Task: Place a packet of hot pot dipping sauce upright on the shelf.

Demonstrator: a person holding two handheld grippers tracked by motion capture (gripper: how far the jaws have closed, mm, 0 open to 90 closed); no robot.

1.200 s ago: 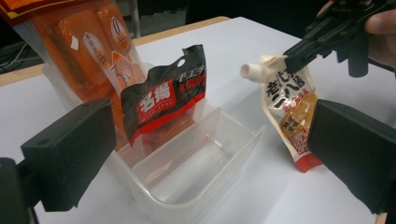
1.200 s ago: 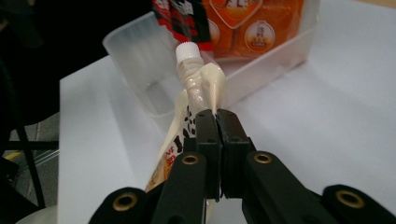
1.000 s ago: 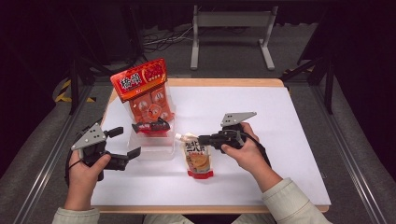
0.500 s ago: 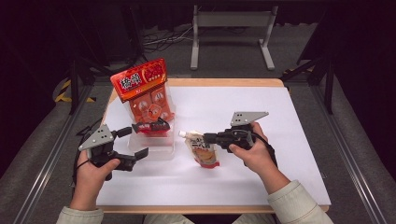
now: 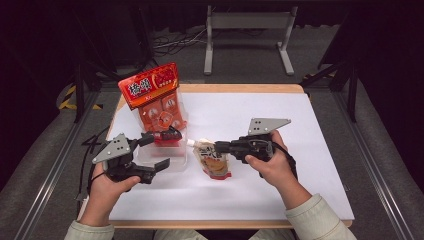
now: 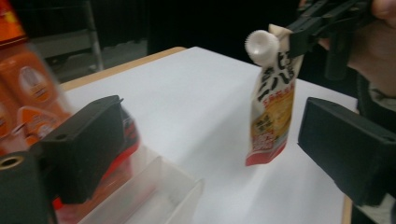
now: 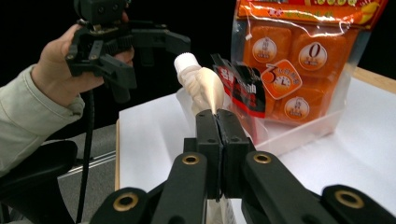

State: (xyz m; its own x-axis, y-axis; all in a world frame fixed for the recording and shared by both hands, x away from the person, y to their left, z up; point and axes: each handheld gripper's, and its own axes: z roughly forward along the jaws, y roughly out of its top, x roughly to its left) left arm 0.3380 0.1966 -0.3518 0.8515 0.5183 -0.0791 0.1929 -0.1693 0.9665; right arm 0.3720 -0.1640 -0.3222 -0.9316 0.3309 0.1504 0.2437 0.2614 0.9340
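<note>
Above the white bench (image 5: 300, 150) in the high view, the right gripper (image 5: 220, 147) is clenched on the top corner of a spouted pouch (image 5: 212, 161), which hangs near the middle of the bench with its white cap (image 5: 191, 143) toward the left gripper (image 5: 165, 150) and its long axis running down toward the person. The left gripper sits just left of the pouch, over a clear plastic tray (image 5: 170, 165) that holds a red-and-orange snack bag (image 5: 155, 100).

In the left gripper view, the pouch (image 6: 275, 107) hangs nearly upright, clear of the bench, cap (image 6: 261, 45) at the top, red bottom edge lowest. The left jaws stand wide apart with nothing between them; they have just been closing a little.

In the right gripper view, the right jaws press flat together on the pouch's upper edge (image 7: 205, 88), the cap (image 7: 186, 62) pointing up and away toward the left gripper (image 7: 140, 44).
</note>
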